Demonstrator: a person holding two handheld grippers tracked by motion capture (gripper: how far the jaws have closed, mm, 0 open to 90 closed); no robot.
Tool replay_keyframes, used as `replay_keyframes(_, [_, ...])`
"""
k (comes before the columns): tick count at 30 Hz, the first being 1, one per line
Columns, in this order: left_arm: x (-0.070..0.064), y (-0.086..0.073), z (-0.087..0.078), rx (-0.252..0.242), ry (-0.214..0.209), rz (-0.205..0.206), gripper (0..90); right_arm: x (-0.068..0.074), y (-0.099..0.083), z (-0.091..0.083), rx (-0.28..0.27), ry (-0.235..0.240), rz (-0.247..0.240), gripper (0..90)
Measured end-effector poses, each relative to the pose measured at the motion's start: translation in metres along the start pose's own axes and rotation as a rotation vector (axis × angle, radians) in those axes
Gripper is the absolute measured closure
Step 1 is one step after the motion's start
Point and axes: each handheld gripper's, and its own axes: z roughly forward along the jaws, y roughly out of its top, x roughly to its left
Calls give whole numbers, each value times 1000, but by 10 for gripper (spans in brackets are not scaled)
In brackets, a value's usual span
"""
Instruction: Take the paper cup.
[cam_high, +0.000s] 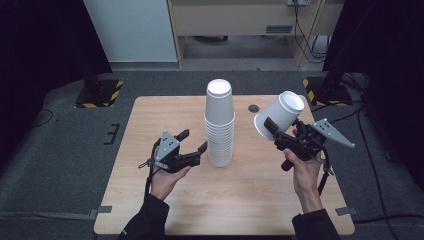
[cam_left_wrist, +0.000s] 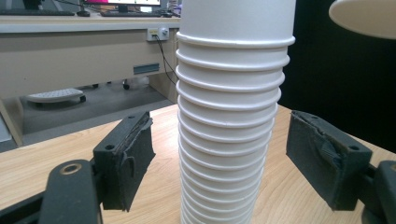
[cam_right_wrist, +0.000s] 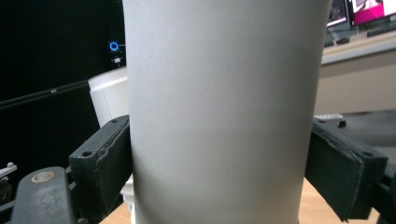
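A tall stack of white paper cups (cam_high: 220, 125) stands upside down at the middle of the wooden table (cam_high: 165, 200). My left gripper (cam_high: 194, 141) is open just left of the stack's lower half. In the left gripper view the stack (cam_left_wrist: 229, 116) rises between the pads (cam_left_wrist: 130, 158) without touching them. My right gripper (cam_high: 280, 129) is shut on a single white cup (cam_high: 281, 114), held tilted above the table to the right of the stack. In the right gripper view that cup (cam_right_wrist: 224, 93) sits between both pads (cam_right_wrist: 109, 168), with the stack (cam_right_wrist: 109, 98) behind it at the left.
A small black disc (cam_high: 254, 108) lies on the table behind the stack. On the floor beyond the far corners stand yellow-and-black striped bases (cam_high: 100, 92) (cam_high: 325, 90). A desk (cam_high: 240, 20) stands further back. Bare tabletop lies in front of both hands.
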Motion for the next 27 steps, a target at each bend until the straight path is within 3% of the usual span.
replay_keyframes(6, [-4,-6,3,6,-11,4,227,-9,-19,-10,1,-11,67,152])
replay_keyframes(14, [-11,-15,8,22,-21,8,230,-16,-41,-21,23,-40,88,152])
replay_keyframes(17, [-13,-16,9,29,-25,8,232,-19,-49,-24,27,-52,119,152])
replay_keyframes(27, [-21,-21,12,27,-36,17,245,-25,-59,-31,11,-63,197,152])
